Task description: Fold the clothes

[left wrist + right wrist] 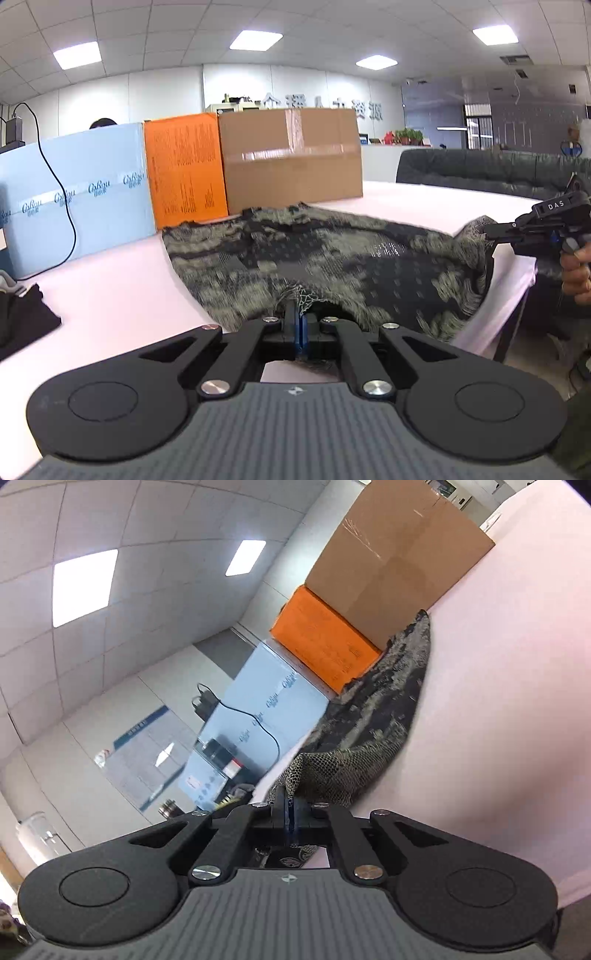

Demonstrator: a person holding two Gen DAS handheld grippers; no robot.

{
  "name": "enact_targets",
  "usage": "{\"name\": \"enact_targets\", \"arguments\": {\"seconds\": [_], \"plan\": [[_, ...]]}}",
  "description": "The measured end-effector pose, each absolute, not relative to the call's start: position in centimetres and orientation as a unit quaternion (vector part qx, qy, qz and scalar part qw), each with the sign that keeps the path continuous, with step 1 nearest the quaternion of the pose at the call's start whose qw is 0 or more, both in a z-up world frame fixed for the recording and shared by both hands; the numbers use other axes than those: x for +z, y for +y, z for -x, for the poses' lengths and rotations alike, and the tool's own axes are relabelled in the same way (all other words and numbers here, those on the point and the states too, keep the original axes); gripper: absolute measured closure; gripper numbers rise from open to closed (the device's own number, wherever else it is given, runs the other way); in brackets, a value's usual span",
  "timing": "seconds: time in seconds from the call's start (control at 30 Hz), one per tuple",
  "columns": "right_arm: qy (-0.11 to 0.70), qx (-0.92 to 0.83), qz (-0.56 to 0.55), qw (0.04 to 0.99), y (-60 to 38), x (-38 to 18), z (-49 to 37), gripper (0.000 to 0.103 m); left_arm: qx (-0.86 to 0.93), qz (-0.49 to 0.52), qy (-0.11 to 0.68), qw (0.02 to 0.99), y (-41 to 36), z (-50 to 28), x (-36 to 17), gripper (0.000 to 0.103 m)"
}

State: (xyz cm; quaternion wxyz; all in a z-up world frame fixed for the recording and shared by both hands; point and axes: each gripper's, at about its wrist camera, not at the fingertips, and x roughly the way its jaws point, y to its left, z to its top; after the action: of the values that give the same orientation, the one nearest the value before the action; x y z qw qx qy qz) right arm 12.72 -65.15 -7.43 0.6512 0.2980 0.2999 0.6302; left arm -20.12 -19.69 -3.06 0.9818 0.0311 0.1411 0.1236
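Observation:
A dark camouflage-patterned garment [314, 254] lies spread across the pale pink table [122, 295], its far edge by the boxes. My left gripper [300, 314] is shut on the garment's near edge, lifting it slightly. My right gripper [491, 230] shows at the right of the left wrist view, shut on the garment's right corner near the table's edge. In the right wrist view, tilted, the right gripper [289, 801] is shut on the mesh-like edge of the garment [369, 734], which stretches away along the table [498, 720].
A cardboard box [291, 155], an orange box [184, 170] and a light blue box [81, 192] with a black cable stand along the table's back. Dark folded clothes [22, 317] lie at the left. A dark sofa [491, 170] stands behind the table at the right.

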Motion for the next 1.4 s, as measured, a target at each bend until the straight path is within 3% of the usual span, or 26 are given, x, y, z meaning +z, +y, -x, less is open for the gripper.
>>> {"name": "enact_targets", "arguments": {"seconds": [0.37,0.47,0.53,0.57,0.6,0.63,0.67,0.7,0.8,0.9,1.1,1.4], "plan": [[0.292,0.612,-0.305,0.669,-52.5,1.9,-25.1,0.1,0.17,-0.097,0.103,0.975,-10.2,7.5,6.5,0.102],[0.32,0.583,-0.292,0.688,-48.0,2.3,-29.6,0.1,0.185,-0.086,0.143,0.968,-6.9,1.0,6.5,0.101],[0.345,0.552,-0.281,0.705,-45.1,1.3,-32.7,0.095,0.204,-0.073,0.191,0.957,-4.8,-3.4,4.9,0.097],[0.351,0.542,-0.288,0.707,-44.3,0.4,-34.0,0.092,0.223,-0.063,0.211,0.95,-3.7,-5.2,3.7,0.09],[0.357,0.532,-0.296,0.708,-43.6,-0.5,-35.3,0.069,0.242,-0.049,0.228,0.942,-2.7,-6.6,2.6,0.07],[0.363,0.522,-0.304,0.709,-42.8,-1.3,-36.6,0.03,0.26,-0.03,0.241,0.934,-1.7,-7.7,1.4,0.057],[0.353,0.519,-0.325,0.707,-42.6,-2.2,-37.4,0.018,0.274,-0.01,0.247,0.929,-0.8,-8.4,0.2,0.038],[0.337,0.526,-0.342,0.702,-42.4,-2.9,-38.0,0.015,0.28,0.01,0.242,0.929,-0.2,-8.4,-0.8,0.033],[0.321,0.541,-0.363,0.687,-42.2,-4.7,-39.2,0.014,0.265,0.067,0.251,0.928,1.2,-8.1,-3.0,0.026],[0.313,0.552,-0.303,0.711,-42.2,-4.0,-39.0,0.013,0.273,0.073,0.246,0.927,1.3,-7.6,-2.6,0.02],[0.304,0.558,-0.165,0.755,-40.8,-3.0,-36.8,0.005,0.303,-0.007,0.252,0.919,-0.9,-7.6,-2.2,0.019],[0.298,0.531,-0.118,0.785,-41.2,-2.1,-35.3,0.003,0.331,-0.038,0.257,0.907,-2.0,-7.9,-2.4,0.019]]}}
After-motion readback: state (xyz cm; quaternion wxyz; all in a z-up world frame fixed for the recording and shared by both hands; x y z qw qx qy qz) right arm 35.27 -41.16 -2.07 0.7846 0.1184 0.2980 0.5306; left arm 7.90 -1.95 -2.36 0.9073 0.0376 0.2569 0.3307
